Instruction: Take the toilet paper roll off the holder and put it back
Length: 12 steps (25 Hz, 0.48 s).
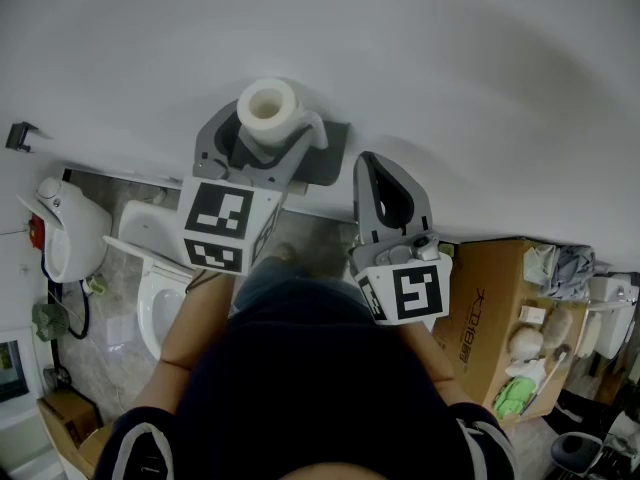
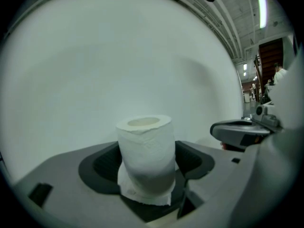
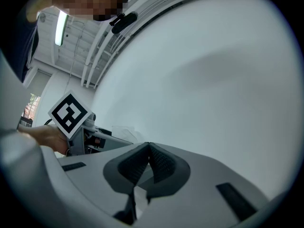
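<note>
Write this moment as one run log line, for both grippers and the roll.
left gripper: shut on toilet paper roll, roll upright | right gripper: shut, empty | background: white wall

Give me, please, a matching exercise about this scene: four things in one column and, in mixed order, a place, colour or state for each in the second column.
Things
1. toilet paper roll
2. right gripper
3. cardboard box
4. toilet

Place, colour or state
A. white, low at the head view's left
B. jaws together, nothing between them
C. upright between the jaws of the left gripper
D. brown, at the head view's right

Pairs: 1-C, 2-B, 3-D, 4-A
</note>
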Motion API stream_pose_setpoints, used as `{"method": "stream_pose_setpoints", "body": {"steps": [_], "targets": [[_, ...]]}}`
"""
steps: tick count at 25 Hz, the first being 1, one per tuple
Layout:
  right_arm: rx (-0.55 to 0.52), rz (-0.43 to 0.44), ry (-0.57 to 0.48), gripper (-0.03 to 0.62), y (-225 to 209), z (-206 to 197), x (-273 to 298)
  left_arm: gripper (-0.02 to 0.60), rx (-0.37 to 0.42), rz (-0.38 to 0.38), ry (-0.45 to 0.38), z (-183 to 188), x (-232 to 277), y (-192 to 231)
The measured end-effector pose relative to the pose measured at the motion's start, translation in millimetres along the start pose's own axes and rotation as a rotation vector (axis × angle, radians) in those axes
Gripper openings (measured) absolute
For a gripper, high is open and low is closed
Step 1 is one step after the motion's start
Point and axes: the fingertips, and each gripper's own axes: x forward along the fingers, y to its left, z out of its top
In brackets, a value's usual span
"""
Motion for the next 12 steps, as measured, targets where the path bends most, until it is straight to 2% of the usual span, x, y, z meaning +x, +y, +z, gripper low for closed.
{"method": "stream_pose_setpoints", "body": {"steps": [4,12], "targets": [[0.000,-0.002,-0.005,0.015,-1.3,0.8,-2.8,0.336,0.016,0.029,-0.021,1.9,-3.8,4.3],[-0.002,-0.003,-0.012,0.015,-0.8,2.2,-4.8,0.337,0.015,0.041,-0.042,3.9,-9.4,5.9]]}}
